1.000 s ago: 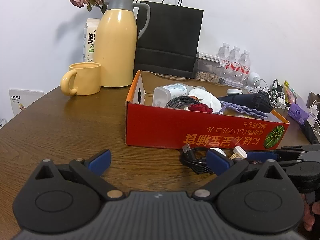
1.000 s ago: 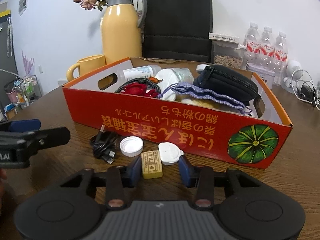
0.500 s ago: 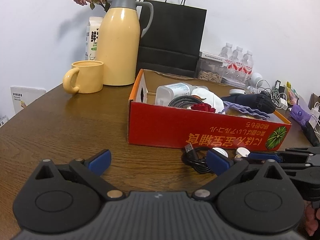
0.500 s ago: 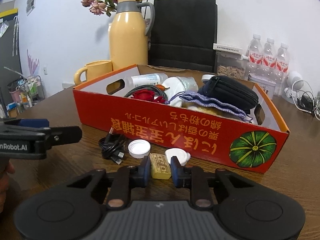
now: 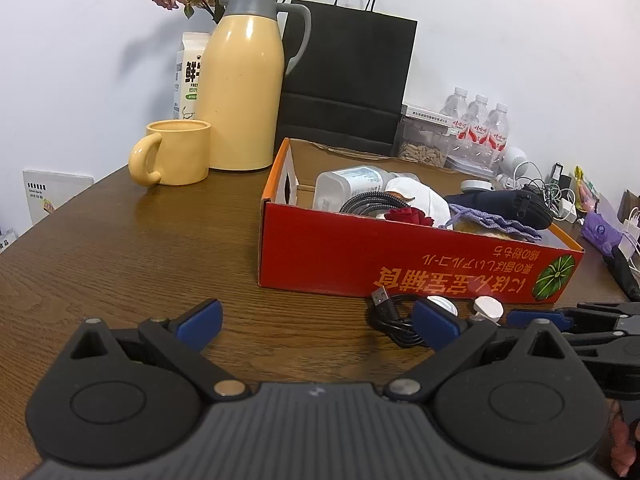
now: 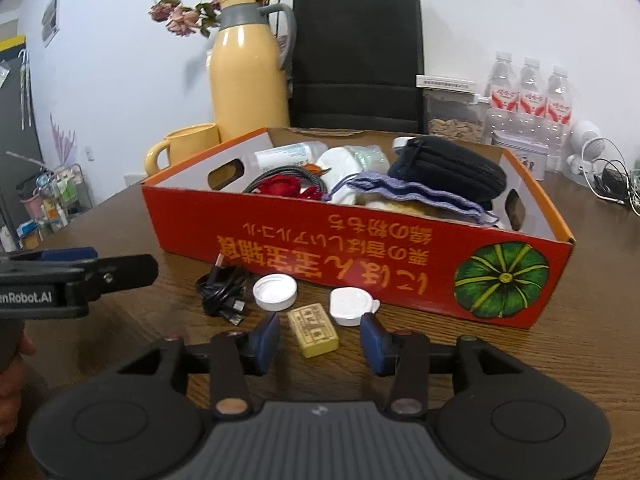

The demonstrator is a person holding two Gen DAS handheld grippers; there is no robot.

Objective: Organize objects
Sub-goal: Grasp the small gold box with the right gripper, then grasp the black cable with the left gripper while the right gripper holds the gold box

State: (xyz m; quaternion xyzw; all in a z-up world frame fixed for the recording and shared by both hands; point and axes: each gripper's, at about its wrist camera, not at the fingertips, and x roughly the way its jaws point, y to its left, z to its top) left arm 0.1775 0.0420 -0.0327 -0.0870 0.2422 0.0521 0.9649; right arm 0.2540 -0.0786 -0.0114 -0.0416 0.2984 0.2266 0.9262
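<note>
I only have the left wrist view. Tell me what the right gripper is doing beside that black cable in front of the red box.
Observer: The right gripper is open. A small yellow block lies on the table between its fingers and touches neither.
Operator: I can't see any block. Say where it sits relative to the two white caps.
Observer: It lies nearer the gripper than both caps, in line with the gap between the open screw cap and the flip-top lid.
Operator: Report on the box's right end.
Observer: The right end wall of the red box has a cut-out handle hole.
</note>
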